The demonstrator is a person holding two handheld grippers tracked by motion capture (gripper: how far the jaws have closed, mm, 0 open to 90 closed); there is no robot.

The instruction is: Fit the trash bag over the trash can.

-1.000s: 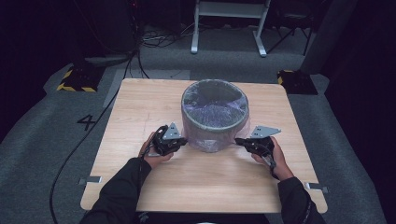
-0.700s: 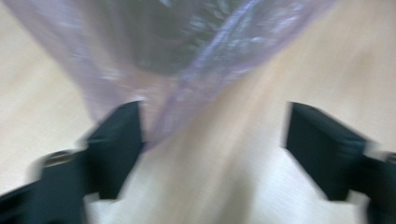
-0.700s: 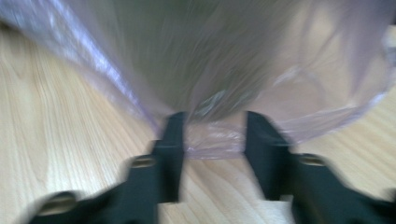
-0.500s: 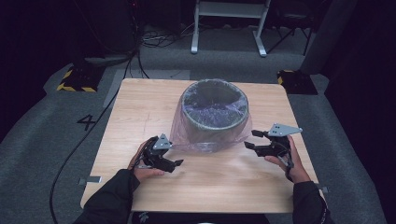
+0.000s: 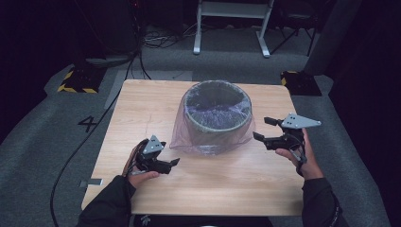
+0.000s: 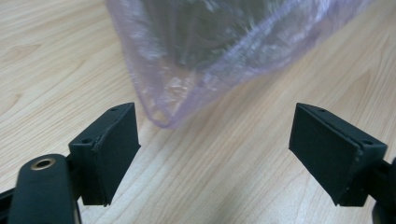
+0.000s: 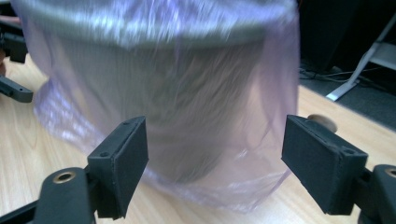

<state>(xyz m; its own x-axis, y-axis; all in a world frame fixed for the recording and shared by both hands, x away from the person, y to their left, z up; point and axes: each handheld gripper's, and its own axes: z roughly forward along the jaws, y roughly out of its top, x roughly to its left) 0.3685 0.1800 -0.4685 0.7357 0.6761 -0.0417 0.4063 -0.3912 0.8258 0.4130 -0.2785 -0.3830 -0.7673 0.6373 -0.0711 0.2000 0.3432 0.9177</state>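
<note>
A grey round bin (image 5: 216,116) stands in the middle of the wooden table (image 5: 142,109), lined with a thin purple plastic bag (image 5: 184,137) whose hem hangs down over its wall to the tabletop. My left gripper (image 5: 171,160) lies low at the bin's near left, apart from the bag. Its jaws have just been opening and now stand wide (image 6: 219,154), with the bag's corner (image 6: 163,112) ahead of them and nothing between the pads. My right gripper (image 5: 261,128) hovers right of the bin. Its jaws have also just been opening (image 7: 215,168) and face the bagged bin (image 7: 196,93) without touching it.
The table's near edge (image 5: 213,210) runs just in front of the person's sleeves. On the floor behind are cables (image 5: 156,40), white stand legs (image 5: 231,28) and yellow-black striped blocks (image 5: 75,82). The other gripper (image 7: 14,70) shows past the bin in the right gripper view.
Both grippers, shut at the bag's hem beside the bin a second ago, have opened and drawn away. The left slid back toward the near left; the right rose and moved rightward.
</note>
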